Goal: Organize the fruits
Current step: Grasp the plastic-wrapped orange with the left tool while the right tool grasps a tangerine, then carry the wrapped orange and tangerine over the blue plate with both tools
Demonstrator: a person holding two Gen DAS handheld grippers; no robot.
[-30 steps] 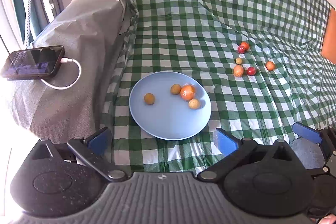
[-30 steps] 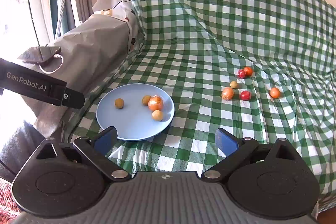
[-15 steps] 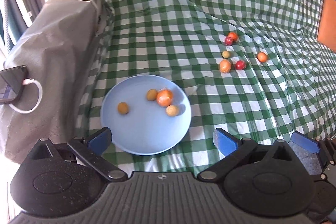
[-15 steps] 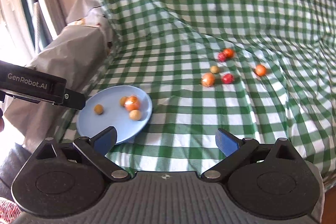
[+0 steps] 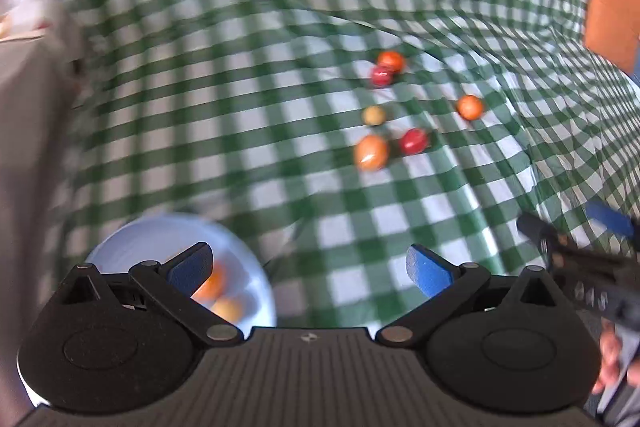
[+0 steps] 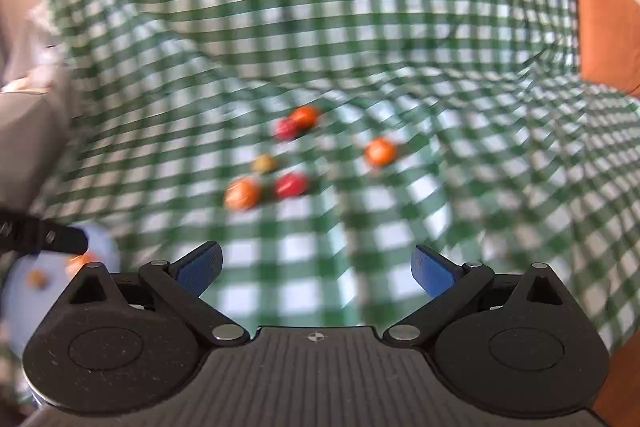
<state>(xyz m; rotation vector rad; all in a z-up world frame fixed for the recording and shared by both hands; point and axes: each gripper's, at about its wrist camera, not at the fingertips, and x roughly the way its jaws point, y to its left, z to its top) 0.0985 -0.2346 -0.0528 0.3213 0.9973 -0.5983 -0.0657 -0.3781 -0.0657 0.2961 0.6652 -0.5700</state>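
- While both views are smeared by blur, six loose fruits can be counted on the green-and-white checked cloth (image 5: 248, 131): three orange, two red, one dull yellow-green.
- At the far end an orange fruit (image 5: 391, 60) touches a red fruit (image 5: 381, 75).
- Nearer sits the small yellow-green fruit (image 5: 374, 115), and just beyond the gripper side of it a larger oval orange fruit (image 5: 371, 152) lies beside a second red fruit (image 5: 413, 141); whether those two touch I cannot tell.
- One round orange fruit (image 5: 470, 107) lies apart to the right of the group.
- One pale blue plate (image 5: 256, 291) sits at the near left, partly hidden behind the left gripper; an orange fruit on the plate (image 5: 212, 285) and a yellowish fruit on the plate (image 5: 230, 308) show in the left wrist view, and the right wrist view shows a further small one, so at least three lie there.
- Left gripper (image 5: 310, 267): blue-padded jaws spread wide, nothing between them, over the cloth just right of the plate.
- Right gripper (image 6: 316, 269): jaws equally wide, empty, pointing toward the loose group.
- One orange-brown panel (image 5: 612, 11) shows at the far right edge.
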